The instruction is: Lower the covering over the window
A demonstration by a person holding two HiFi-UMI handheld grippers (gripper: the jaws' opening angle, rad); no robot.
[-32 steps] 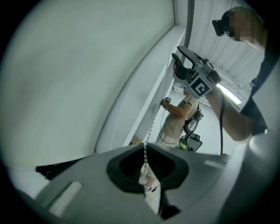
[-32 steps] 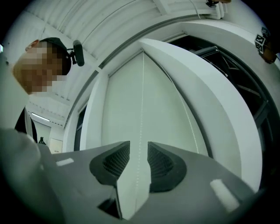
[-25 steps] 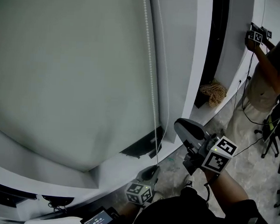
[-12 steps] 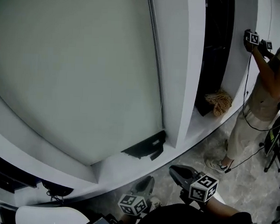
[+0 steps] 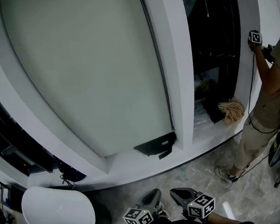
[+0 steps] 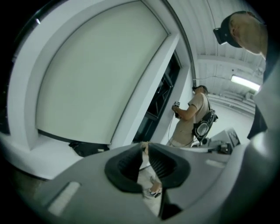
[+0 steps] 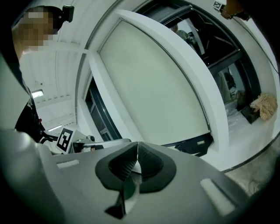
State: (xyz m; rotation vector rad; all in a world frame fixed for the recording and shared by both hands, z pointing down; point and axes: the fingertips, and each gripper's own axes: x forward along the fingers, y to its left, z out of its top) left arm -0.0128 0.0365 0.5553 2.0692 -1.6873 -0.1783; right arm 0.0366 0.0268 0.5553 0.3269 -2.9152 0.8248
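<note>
Roller blind point(image 5: 86, 69): drawn down over the window pane, its bottom edge just above the white sill point(image 5: 128, 165), with a small black object point(image 5: 154, 145) lying on the sill at its lower right corner. I judge the lowering to be finished, which would explain why both my tools hang low and well apart from the window.

My left gripper point(image 6: 144, 148) has only a narrow gap between its pads and nothing in it; the floor shows through the slot. My right gripper point(image 7: 137, 146) has its pads pressed together and is likewise empty.

Compared with a second ago, my right gripper, then raised close to the white frame post point(image 5: 179, 78) beside the bead chain with its jaws parted, has dropped and closed. My left has drawn back too. The head view now takes in more of the window and the dark opening to its right, where a second person point(image 5: 267, 92) stands at the wall.
</note>
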